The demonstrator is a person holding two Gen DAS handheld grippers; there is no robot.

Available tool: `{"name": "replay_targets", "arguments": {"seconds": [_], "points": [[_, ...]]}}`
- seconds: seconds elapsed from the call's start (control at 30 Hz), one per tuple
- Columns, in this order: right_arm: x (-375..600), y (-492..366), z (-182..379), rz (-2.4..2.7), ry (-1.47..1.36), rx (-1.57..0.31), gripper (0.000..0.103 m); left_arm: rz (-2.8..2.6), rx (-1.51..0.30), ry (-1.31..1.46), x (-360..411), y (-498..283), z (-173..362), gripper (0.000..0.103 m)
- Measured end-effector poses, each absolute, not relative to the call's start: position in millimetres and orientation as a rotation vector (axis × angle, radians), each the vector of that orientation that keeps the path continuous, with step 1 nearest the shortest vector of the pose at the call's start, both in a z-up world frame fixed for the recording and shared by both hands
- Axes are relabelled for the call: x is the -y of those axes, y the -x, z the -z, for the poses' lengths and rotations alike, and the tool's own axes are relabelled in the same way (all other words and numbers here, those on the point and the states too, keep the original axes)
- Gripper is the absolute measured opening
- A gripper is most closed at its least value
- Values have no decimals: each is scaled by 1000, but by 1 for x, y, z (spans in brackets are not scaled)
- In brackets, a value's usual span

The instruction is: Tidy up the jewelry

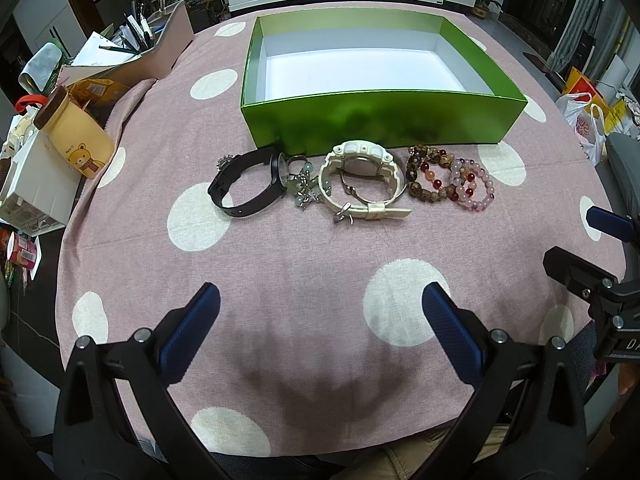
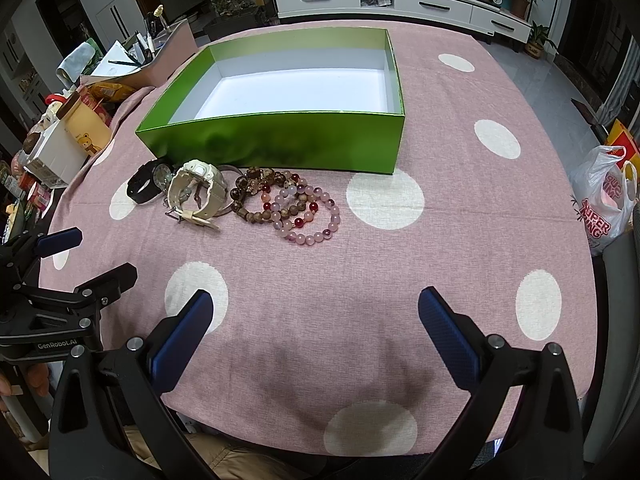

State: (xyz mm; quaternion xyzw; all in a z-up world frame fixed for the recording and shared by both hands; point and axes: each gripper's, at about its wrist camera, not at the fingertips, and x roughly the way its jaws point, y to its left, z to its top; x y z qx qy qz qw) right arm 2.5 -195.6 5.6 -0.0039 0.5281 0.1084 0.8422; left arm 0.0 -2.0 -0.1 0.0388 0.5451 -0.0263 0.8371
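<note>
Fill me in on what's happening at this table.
A person holds a pair of tongs in each hand over a pink polka-dot tablecloth. Both the left tongs and the right tongs are open and hold nothing. A row of jewelry lies in front of an open green box: a black watch, a white watch, a small charm piece between them, and beaded bracelets. The box holds nothing, so no sorting has been done yet.

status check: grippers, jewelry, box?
Left gripper open, empty; right gripper open, empty. Watches and bead bracelets on the cloth, none boxed. Green box empty; nothing in the way.
</note>
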Motion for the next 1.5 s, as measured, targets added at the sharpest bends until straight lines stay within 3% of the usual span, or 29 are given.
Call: {"name": "replay_targets", "arguments": {"seconds": [1.5], "points": [[205, -4, -10, -230, -26, -1085, 102, 48, -1109, -39, -6, -3, -5, 101]]}}
